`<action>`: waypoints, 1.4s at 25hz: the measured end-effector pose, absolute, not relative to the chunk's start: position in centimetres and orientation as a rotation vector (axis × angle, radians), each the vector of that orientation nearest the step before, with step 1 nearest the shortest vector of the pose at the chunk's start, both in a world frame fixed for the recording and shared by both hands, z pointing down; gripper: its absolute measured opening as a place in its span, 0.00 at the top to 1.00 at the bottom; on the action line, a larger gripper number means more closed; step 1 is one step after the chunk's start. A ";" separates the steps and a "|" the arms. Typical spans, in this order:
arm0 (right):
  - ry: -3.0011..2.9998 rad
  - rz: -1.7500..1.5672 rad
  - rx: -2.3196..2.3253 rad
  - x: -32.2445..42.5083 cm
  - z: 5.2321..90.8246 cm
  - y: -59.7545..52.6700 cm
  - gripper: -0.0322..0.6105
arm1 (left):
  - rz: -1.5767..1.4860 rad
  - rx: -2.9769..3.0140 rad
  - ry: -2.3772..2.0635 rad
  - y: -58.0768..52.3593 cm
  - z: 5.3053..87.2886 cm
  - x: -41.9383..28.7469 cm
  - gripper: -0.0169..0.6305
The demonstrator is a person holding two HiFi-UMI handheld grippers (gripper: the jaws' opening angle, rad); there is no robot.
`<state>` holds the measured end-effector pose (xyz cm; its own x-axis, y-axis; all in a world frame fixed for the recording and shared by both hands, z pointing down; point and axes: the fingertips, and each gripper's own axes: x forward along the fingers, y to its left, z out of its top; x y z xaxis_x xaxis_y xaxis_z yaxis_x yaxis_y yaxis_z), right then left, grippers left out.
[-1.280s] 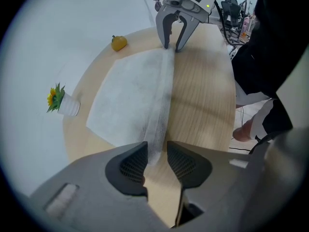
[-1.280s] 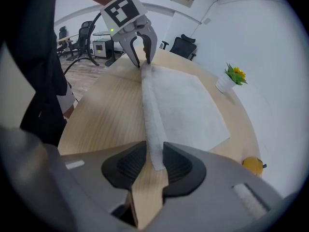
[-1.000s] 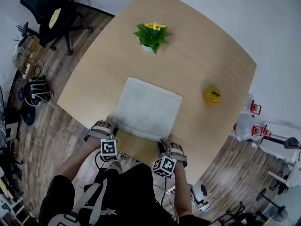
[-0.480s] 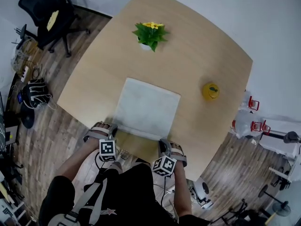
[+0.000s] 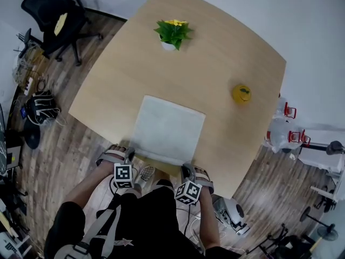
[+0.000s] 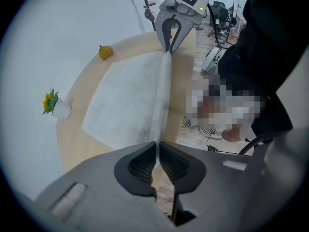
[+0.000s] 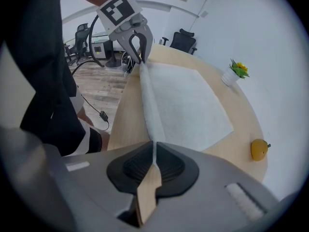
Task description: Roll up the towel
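Observation:
A white towel (image 5: 168, 129) lies flat on the wooden table (image 5: 215, 53), near its front edge. My left gripper (image 5: 131, 154) pinches the towel's near left corner, and my right gripper (image 5: 187, 170) pinches the near right corner. Both sets of jaws have just been closing, and the towel's near edge is between them. In the left gripper view the towel (image 6: 130, 95) runs as a raised fold from my left gripper (image 6: 157, 151) to the right gripper (image 6: 170, 47). In the right gripper view the same fold of towel (image 7: 183, 105) stretches from my right gripper (image 7: 153, 151) to the left gripper (image 7: 140, 52).
A potted plant with yellow flowers (image 5: 172, 32) stands at the table's far side. A yellow fruit-shaped object (image 5: 242, 94) sits near the right edge. A black office chair (image 5: 54, 15) and a bag (image 5: 40, 106) are on the wooden floor to the left.
Both grippers have moved back toward the person, and the towel has slid with them toward the table's front edge. The strip of bare wood in front of the towel is narrower.

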<state>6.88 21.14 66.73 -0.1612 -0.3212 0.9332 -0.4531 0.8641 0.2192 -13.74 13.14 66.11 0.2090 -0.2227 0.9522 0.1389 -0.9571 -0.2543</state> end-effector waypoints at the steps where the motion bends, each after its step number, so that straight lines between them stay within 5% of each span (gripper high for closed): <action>1: -1.764 0.130 0.592 6.7 66.8 21.6 0.91 | -1.811 -2.201 0.074 13.5 66.1 -13.9 0.92; 35: -1.813 0.456 0.441 6.3 65.3 21.4 0.91 | -1.970 -2.286 -0.150 13.7 65.5 -14.1 0.92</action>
<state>6.31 21.36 65.31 -0.2722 -0.0678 0.9599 -0.5141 0.8534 -0.0855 -14.09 13.74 65.47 0.1480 -0.0034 0.9890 0.1528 -0.9879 -0.0262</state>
